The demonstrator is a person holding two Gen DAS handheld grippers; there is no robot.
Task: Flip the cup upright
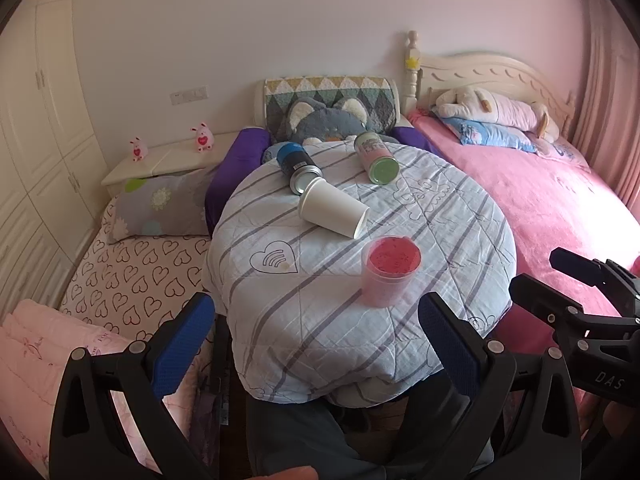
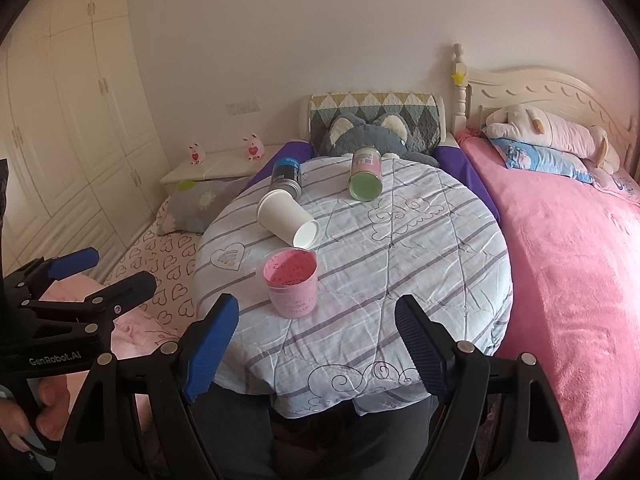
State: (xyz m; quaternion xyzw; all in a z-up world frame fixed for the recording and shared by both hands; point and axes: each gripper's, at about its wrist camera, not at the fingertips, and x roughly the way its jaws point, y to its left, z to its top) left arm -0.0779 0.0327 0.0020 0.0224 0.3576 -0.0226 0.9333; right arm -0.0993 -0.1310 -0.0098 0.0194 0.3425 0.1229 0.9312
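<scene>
A white paper cup (image 1: 334,211) lies on its side on the round table covered by a striped cloth (image 1: 320,320); it also shows in the right wrist view (image 2: 287,218). A pink plastic cup (image 1: 389,272) stands upright in front of it, also in the right wrist view (image 2: 291,282). A blue and black can (image 1: 299,167) and a green-ended can (image 1: 376,156) lie on their sides behind. My left gripper (image 1: 316,320) is open and empty at the table's near edge. My right gripper (image 2: 316,320) is open and empty, just short of the pink cup.
A pink bed (image 1: 540,208) lies to the right, a heart-print bed (image 1: 132,276) to the left. A grey plush toy (image 1: 320,120) sits behind the table. The right gripper (image 1: 568,280) shows at the right of the left wrist view, the left gripper (image 2: 88,276) at the left of the right wrist view.
</scene>
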